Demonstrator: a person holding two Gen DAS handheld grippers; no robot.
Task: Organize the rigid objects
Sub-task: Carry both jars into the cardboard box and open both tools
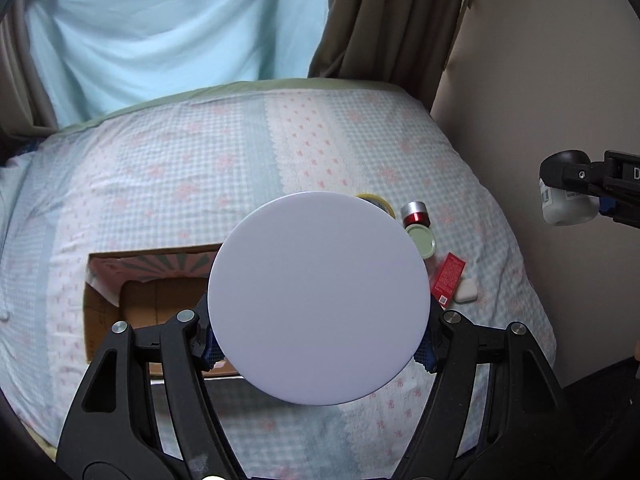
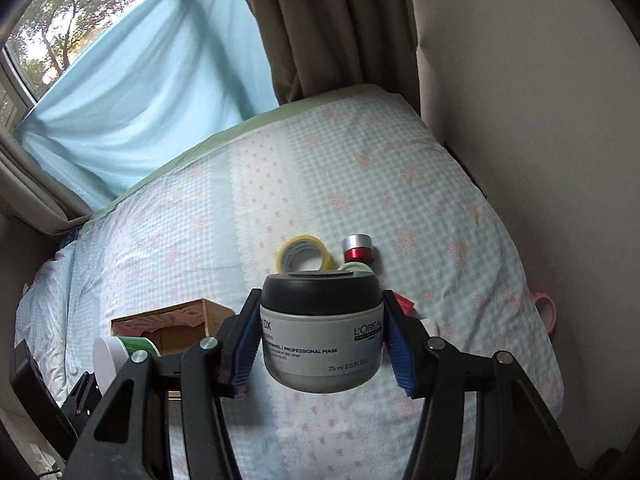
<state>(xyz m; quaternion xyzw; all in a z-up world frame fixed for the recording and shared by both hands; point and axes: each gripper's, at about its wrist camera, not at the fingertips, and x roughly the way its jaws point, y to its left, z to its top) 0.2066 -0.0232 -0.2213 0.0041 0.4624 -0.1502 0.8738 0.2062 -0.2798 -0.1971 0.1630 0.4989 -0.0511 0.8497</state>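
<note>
Above the quilted bed (image 1: 360, 140), left gripper (image 1: 320, 344) clamps a white-lidded jar (image 1: 318, 296); right gripper (image 2: 320, 344) clamps a hair-mask jar (image 2: 322, 328) (upright) — both belong level over the cardboard box (image 1: 104, 300) before release.

The cardboard box (image 1: 144, 300) rests on the bed (image 1: 200, 168), left of the item group. In that group, the tape roll (image 2: 303, 254) lies left of the small capped jar (image 2: 359, 249); the flat lid (image 1: 420, 242) lies just in front of that jar. The slim carton (image 1: 447, 278) lies nearer, with the earbud case (image 1: 467, 291) just right of it. Curtains (image 1: 160, 28) hang behind the bed; the wall (image 1: 540, 60) stands to its right.
</note>
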